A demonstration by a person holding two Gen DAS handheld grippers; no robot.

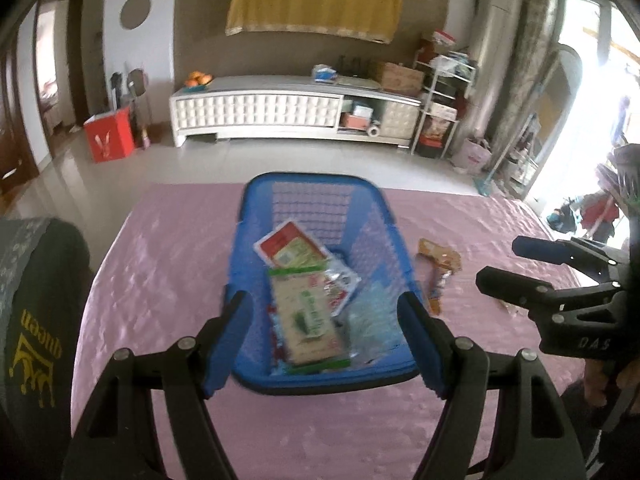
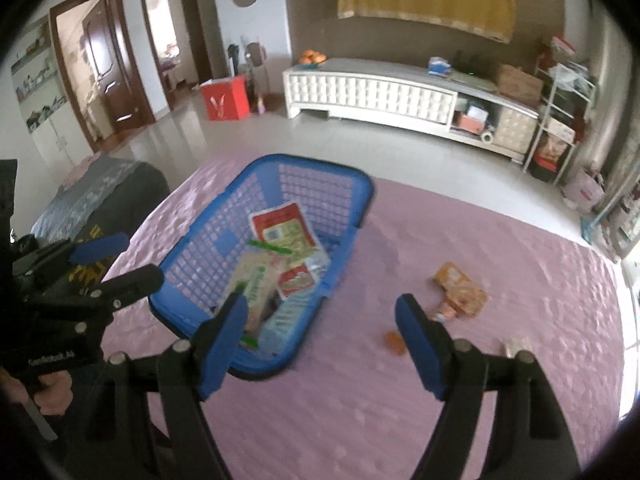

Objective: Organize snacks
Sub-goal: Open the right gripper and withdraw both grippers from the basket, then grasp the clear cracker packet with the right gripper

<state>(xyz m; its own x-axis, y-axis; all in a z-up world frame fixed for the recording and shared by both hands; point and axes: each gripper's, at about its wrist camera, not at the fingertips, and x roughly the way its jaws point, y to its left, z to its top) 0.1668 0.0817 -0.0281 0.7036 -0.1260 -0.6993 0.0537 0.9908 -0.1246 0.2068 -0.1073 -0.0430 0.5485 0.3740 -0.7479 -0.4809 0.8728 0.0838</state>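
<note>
With both your left gripper and right gripper empty, fingers spread, several snack packets already lie in the blue basket on the pink tabletop, while an orange packet and smaller pieces remain outside.

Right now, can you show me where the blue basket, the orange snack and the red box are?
blue basket [image 2: 362,190]: right wrist view, on its far right rim.
orange snack [image 2: 460,286]: right wrist view, middle of the packet on the pink cloth.
red box [image 1: 110,140]: left wrist view, its front face.
</note>
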